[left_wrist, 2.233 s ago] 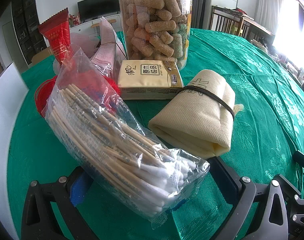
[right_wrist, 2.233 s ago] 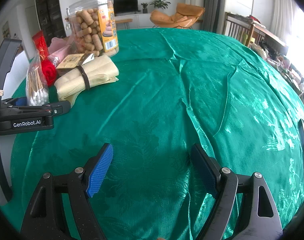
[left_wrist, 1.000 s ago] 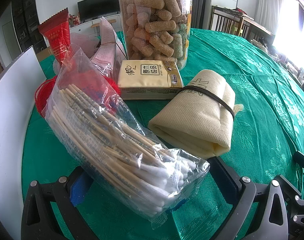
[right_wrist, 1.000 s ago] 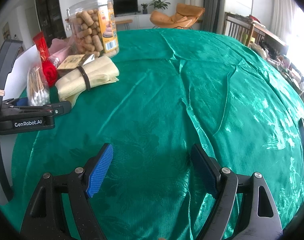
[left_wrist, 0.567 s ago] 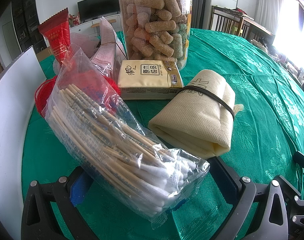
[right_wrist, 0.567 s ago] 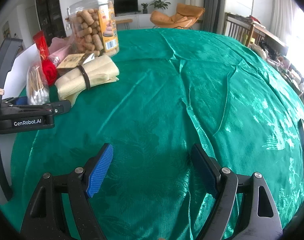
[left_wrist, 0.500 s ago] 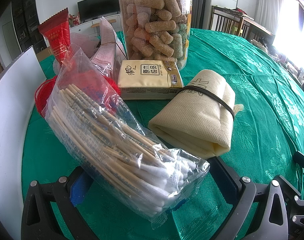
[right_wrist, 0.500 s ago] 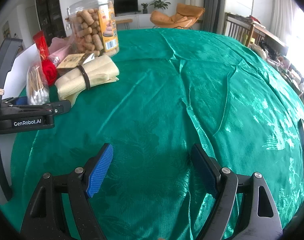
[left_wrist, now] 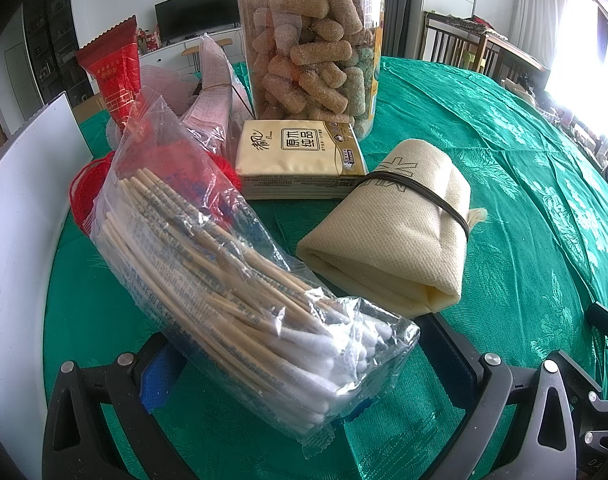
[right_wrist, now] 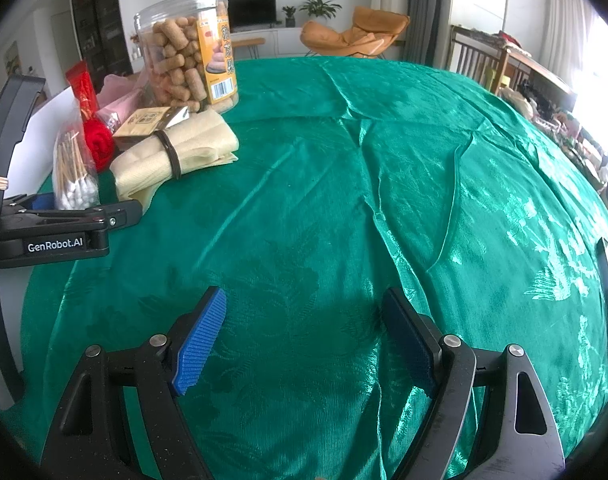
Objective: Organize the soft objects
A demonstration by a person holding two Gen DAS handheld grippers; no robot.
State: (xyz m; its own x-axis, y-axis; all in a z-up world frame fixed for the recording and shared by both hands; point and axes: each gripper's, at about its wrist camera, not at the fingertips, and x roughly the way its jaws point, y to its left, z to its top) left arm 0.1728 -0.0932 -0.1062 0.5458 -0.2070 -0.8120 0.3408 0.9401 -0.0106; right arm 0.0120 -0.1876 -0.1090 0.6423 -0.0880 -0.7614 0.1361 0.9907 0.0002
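Your left gripper (left_wrist: 292, 364): jaws apart, bag of cotton swabs (left_wrist: 240, 276) lying between them; whether pads touch it, can't tell.
Rolled beige cloth (left_wrist: 396, 232): w/ dark band, just ahead-right of left jaws, on green tablecloth (left_wrist: 524, 208).
Tissue pack (left_wrist: 300, 156): ahead, beyond swabs, in front of snack jar (left_wrist: 312, 48).
Your right gripper (right_wrist: 304, 340): jaws wide apart, nothing between, only tablecloth below.

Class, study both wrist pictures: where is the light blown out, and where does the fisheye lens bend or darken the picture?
Left wrist view: the window at upper right is blown out white; the white board bows along the left edge. Right wrist view: glare whitens the right edge, sheen streaks the green tablecloth, and the corners go black.
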